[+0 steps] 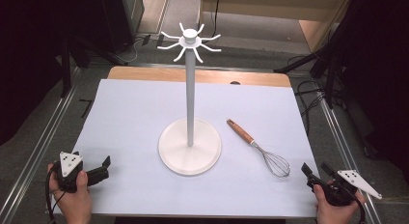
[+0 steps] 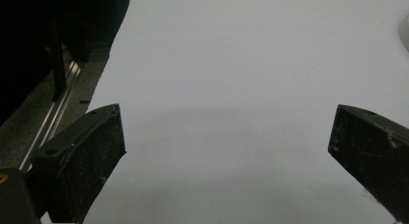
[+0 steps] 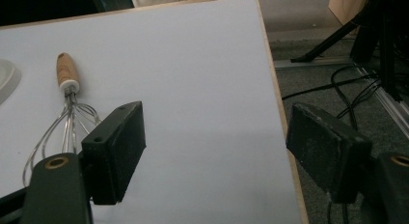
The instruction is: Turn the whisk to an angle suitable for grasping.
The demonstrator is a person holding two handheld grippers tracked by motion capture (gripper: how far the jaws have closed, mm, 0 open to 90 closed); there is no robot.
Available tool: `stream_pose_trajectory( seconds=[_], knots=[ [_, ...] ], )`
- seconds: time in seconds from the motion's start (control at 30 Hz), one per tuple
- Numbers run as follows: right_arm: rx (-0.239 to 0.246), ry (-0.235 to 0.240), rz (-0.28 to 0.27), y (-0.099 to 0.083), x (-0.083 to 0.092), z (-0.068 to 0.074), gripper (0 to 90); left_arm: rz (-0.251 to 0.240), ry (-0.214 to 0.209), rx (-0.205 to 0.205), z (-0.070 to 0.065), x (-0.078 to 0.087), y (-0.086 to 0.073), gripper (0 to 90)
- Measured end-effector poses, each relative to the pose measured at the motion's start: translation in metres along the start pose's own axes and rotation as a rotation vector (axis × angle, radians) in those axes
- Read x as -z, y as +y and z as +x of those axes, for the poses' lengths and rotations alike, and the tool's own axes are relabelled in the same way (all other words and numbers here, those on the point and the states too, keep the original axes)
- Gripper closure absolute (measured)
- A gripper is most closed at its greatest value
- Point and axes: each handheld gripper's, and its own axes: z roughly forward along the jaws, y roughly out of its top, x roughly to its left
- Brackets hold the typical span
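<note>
- Right gripper view: the right tongs stand open and empty; the left tongs are open too.
- Whisk lies on the surface just beside the right tongs, near the stand.
- Probably light; springy wires may slip, so take the stiff wooden handle.
- Wire loops are partly hidden behind a jaw.

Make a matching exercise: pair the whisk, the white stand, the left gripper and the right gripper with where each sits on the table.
Things:
1. whisk
2. white stand
3. left gripper
4. right gripper

Places:
A. near left corner, fingers apart, nothing between them
B. middle of the white table cover
C. near right corner, fingers apart, nothing between them
D. lying flat, right of the round base

Pairs: 1-D, 2-B, 3-A, 4-C
</note>
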Motion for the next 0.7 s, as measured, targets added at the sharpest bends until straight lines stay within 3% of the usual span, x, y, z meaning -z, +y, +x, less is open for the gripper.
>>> stream_pose_trajectory(
  seconds=[0.03, 0.07, 0.17, 0.23, 0.37, 0.4, 0.43, 0.47, 0.57, 0.6, 0.7],
  knots=[
    [0.0, 0.0, 0.0, 0.0, 0.0, 0.0, 29.6, 0.002, 0.001, -0.001, -0.001, 0.0, 0.0, 0.3],
    [0.009, 0.029, 0.0, 0.008, 0.0, 0.004, 32.6, 0.002, 0.004, -0.005, -0.001, 0.0, 0.0, 0.3],
    [0.023, 0.029, 0.018, 0.018, -0.002, 0.01, 32.0, 0.002, -0.001, -0.01, -0.001, 0.0, 0.0, 0.3],
    [0.078, 0.003, 0.057, 0.029, -0.007, 0.016, 31.2, 0.001, 0.0, -0.007, -0.001, 0.0, 0.0, 0.3],
    [0.12, 0.002, 0.106, 0.038, -0.017, 0.022, 32.3, 0.004, 0.002, -0.011, -0.001, 0.0, 0.0, 0.3],
    [0.156, 0.006, 0.136, 0.044, -0.025, 0.026, 36.9, 0.003, 0.004, -0.011, -0.001, 0.0, 0.0, 0.3],
    [0.156, 0.006, 0.136, 0.044, -0.025, 0.026, 36.9, 0.004, 0.006, -0.013, -0.001, 0.0, 0.0, 0.3],
    [0.196, 0.006, 0.169, 0.05, -0.032, 0.03, 38.5, 0.008, 0.006, -0.017, -0.002, 0.0, 0.0, 0.3],
    [0.217, 0.02, 0.18, 0.056, -0.037, 0.034, 41.4, 0.007, 0.004, -0.016, -0.002, -0.001, 0.0, 0.3],
    [0.252, 0.053, 0.216, 0.066, -0.043, 0.038, 44.3, 0.004, 0.003, -0.014, -0.001, -0.001, 0.0, 0.3],
    [0.282, 0.079, 0.257, 0.073, -0.049, 0.042, 46.4, 0.005, 0.001, -0.014, -0.001, -0.001, 0.0, 0.3]
  ],
)
